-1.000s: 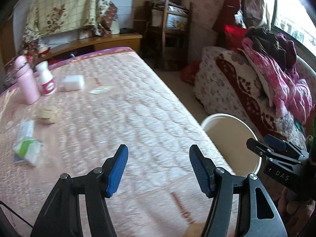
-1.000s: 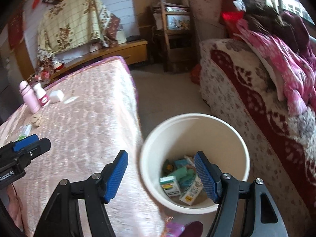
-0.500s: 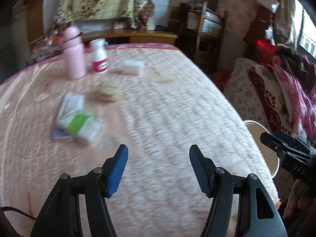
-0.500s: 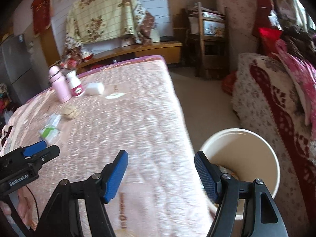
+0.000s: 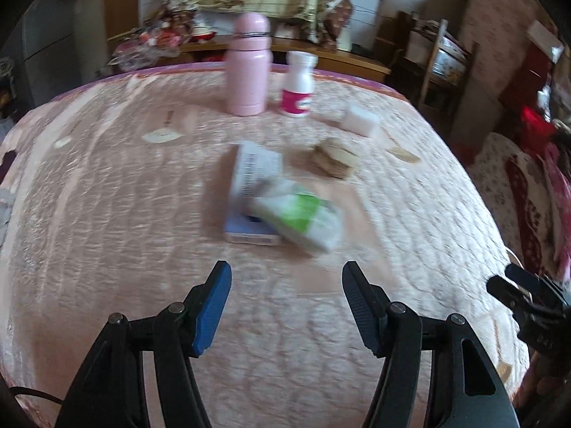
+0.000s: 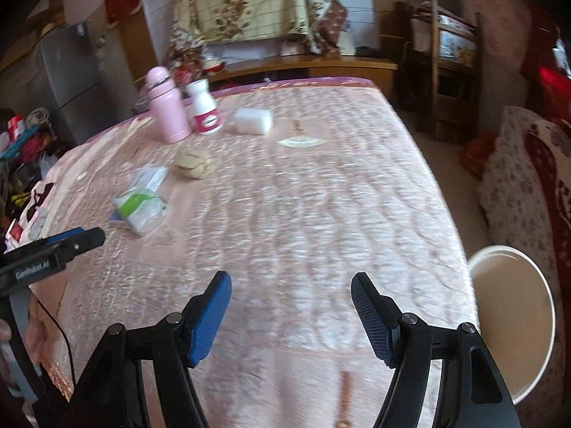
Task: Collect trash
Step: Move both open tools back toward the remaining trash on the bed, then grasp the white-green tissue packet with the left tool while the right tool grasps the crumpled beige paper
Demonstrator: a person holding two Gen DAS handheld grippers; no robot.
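A green-and-white tissue pack (image 5: 303, 219) lies on a flat white box (image 5: 254, 192) in the middle of the pink quilted bed (image 5: 107, 214). My left gripper (image 5: 285, 292) hovers just short of them, open and empty. Beyond sit a crumpled beige wad (image 5: 333, 158) and paper scraps (image 5: 160, 137). In the right wrist view the same tissue pack (image 6: 137, 210) and beige wad (image 6: 194, 160) lie far left. My right gripper (image 6: 291, 301) hangs open and empty over the bed's near part. The white trash bucket (image 6: 514, 324) stands on the floor at right, its contents hidden.
A pink flask (image 5: 249, 66), a white bottle with a pink label (image 5: 298, 85) and a white block (image 5: 358, 121) stand at the bed's far end. A patterned sofa (image 6: 528, 185) lies right of the bucket; a wooden bench and shelf line the back wall.
Both views have swung left, from the bucket and sofa toward the bed. The tissue pack and box now sit centred ahead of the left gripper. The bucket has slid to the right edge.
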